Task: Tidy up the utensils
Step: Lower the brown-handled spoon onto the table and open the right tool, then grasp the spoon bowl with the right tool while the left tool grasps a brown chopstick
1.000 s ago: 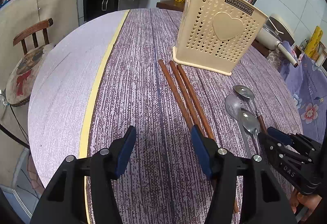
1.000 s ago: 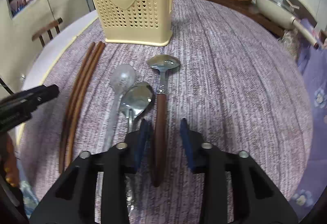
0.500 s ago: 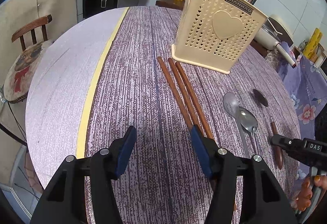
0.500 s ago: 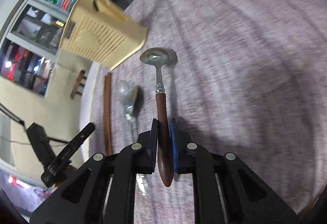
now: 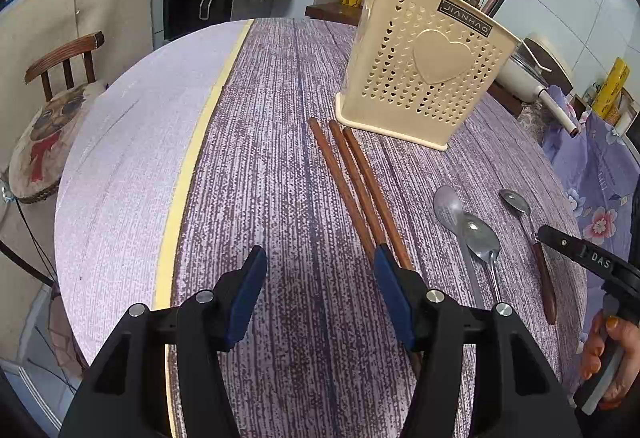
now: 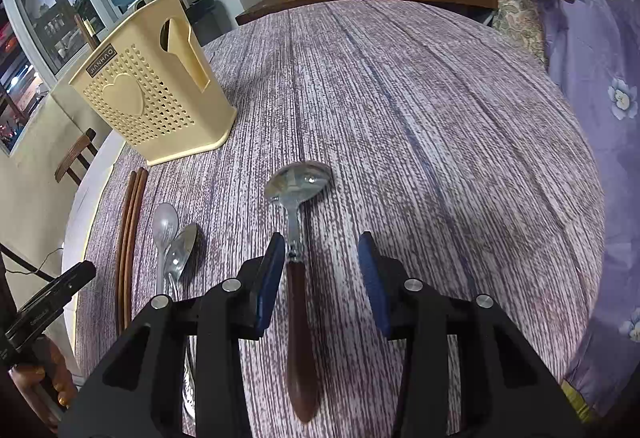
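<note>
Right wrist view: right gripper (image 6: 322,270) spread wide, holding nothing. Wooden-handled spoon (image 6: 298,302) lies flat on the table (image 6: 440,126), between the two pads, handle close to the left pad (image 6: 270,278), well clear of the other. Long axis runs roughly along the fingers: bowl pointing away from the tool, handle butt back under it. Cream utensil holder (image 6: 148,98) stands upright, ahead and to the left, well apart from the spoon.

Left wrist view: left gripper (image 5: 320,286) also spread, empty, hovering near the three chopsticks (image 5: 356,190), whose near ends pass under its right pad. Two steel spoons (image 5: 468,230) lie between chopsticks and wooden-handled spoon.

Judgement: right hand is nearer to this spoon; closing across the handle, then lifting toward the holder's opening, seems the next step.
</note>
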{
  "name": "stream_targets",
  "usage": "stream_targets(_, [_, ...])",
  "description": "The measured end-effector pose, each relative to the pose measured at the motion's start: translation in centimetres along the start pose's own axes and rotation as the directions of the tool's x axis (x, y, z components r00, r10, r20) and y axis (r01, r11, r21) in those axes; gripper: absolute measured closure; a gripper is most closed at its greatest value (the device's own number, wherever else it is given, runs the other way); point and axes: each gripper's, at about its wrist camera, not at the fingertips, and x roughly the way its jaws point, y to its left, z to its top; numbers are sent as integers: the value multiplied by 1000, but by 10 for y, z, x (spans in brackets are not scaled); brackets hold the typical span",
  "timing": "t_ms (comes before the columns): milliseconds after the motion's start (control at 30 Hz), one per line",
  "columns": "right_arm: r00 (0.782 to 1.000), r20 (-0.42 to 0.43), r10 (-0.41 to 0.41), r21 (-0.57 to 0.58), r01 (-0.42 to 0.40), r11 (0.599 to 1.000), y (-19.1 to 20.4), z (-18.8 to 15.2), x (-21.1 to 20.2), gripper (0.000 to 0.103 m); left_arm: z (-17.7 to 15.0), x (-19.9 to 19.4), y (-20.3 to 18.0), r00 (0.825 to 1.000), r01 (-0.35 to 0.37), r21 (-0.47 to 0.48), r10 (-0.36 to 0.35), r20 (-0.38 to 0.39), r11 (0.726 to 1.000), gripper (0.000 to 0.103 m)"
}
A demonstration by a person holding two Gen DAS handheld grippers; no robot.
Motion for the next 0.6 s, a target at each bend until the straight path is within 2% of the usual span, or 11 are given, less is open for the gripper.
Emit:
stream_targets(133, [999, 2, 53, 31, -53, 998, 0, 10, 8, 63, 1, 2, 5, 1000, -1, -8, 1, -7, 1000, 47])
stream_targets(167, [999, 10, 37, 34, -37, 999, 0, 14, 8, 60, 1, 2, 5, 1000, 0, -9, 0, -9, 1000, 47])
stream_targets(200, [1000, 16, 12, 26, -13, 1000, 2, 17, 7, 51, 2, 2, 6, 1000, -3, -7, 3, -10, 1000, 47])
stream_targets(267, [999, 14, -31, -13, 31, 999, 10, 22, 8, 44, 4, 2, 7, 1000, -14, 2, 14, -7, 1000, 47])
stream_targets(467, [995, -20, -96, -94, 94, 991, 27, 23, 16, 40, 18, 10, 3, 999, -24, 32, 25, -23, 999, 46])
stream_targets(600, [996, -19, -86, -87, 84, 993, 28, 19, 17, 39, 35, 25, -7, 999, -31, 55, 33, -40, 998, 46])
